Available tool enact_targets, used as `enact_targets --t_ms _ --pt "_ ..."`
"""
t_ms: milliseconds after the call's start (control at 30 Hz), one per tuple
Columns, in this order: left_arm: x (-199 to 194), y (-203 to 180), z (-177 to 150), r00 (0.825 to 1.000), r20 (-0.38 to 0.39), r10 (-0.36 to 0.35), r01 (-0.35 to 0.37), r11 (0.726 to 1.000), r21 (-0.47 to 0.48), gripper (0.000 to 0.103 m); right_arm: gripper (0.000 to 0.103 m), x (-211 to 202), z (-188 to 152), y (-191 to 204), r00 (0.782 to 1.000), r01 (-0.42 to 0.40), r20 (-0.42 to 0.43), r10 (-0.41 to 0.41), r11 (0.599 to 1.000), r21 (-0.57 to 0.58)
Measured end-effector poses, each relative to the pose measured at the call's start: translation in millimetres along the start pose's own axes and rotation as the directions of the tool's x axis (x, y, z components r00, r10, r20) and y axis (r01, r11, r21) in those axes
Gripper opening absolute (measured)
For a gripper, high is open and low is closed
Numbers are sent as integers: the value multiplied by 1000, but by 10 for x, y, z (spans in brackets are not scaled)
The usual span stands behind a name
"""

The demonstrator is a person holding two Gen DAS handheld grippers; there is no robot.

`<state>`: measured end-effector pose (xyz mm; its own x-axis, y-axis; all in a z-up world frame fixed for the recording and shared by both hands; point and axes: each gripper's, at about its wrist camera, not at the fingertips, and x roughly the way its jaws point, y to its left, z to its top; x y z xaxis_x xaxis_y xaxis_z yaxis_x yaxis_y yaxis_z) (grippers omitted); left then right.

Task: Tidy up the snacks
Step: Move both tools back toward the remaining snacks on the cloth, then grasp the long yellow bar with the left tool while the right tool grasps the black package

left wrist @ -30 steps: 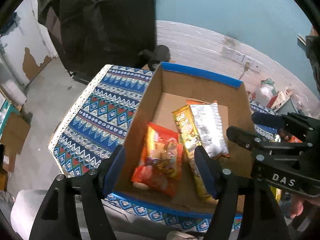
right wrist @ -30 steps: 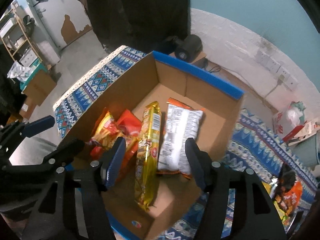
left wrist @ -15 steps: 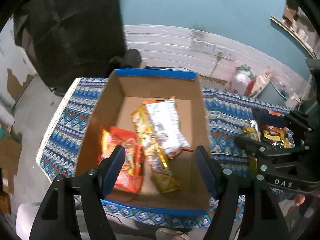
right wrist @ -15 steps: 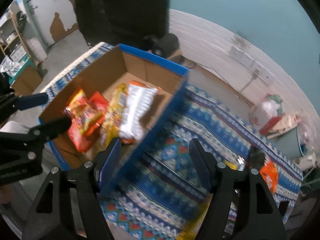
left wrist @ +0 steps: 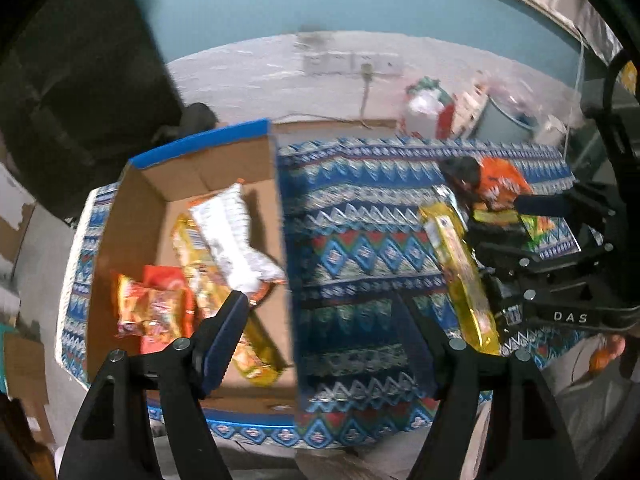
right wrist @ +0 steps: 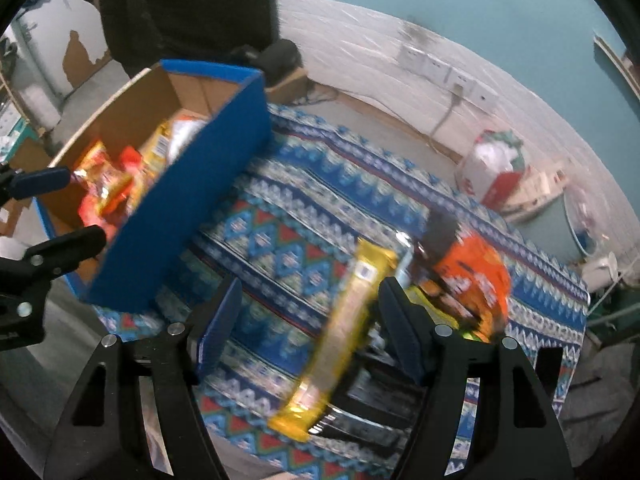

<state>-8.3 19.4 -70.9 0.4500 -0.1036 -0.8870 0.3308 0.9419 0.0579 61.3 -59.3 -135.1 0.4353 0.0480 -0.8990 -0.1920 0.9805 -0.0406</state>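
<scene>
A cardboard box (left wrist: 208, 168) with blue outer walls (right wrist: 192, 208) sits on the left of the patterned cloth. Inside lie a red-orange bag (left wrist: 152, 308), a long yellow packet (left wrist: 200, 280) and a white bag (left wrist: 232, 236). On the cloth to the right lie another long yellow packet (right wrist: 352, 320), an orange bag (right wrist: 468, 276) and a dark packet (right wrist: 380, 400). My left gripper (left wrist: 320, 336) hangs open over the box's right wall, holding nothing. My right gripper (right wrist: 310, 328) is open above the loose yellow packet, its pads clear of it.
The blue patterned cloth (left wrist: 360, 240) covers the table. Behind it are a white brick wall with sockets (left wrist: 352, 64), a white bag (right wrist: 492, 164) and a teal bin (left wrist: 504, 128). A dark figure (right wrist: 180, 8) stands behind the box. Each gripper shows at the edge of the other's view.
Both grippers have swung right, from over the box's inside toward the open cloth. The loose packets on the right have come into view, and the right jaws stand wider.
</scene>
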Motion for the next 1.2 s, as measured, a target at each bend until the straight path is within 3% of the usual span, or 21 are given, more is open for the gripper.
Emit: enact_targets --t_ms 433,667,767,833,933,1200 --pt "381 -638 -45 985 -138 -99 109 992 66 76 73 205 -595 -581 994 -4 -105 8 999 32" --pt "582 -827 -63 980 -186 -77 97 990 101 76 76 392 -806 -688 986 -20 -166 22 1000 11" --pt "673 -866 -101 969 -227 -93 116 989 92 76 77 464 -847 -771 979 -67 -187 86 992 103" --pt "710 -892 -112 968 -235 -86 112 989 97 76 82 494 -863 -796 975 -91 -189 120 984 156" --pt "749 -921 -112 970 -234 -71 100 989 113 76 82 583 -875 -792 970 -100 -197 146 970 222" --pt "929 -960 -98 961 -269 -62 98 988 119 76 83 812 -977 -788 958 23 -282 43 974 226"
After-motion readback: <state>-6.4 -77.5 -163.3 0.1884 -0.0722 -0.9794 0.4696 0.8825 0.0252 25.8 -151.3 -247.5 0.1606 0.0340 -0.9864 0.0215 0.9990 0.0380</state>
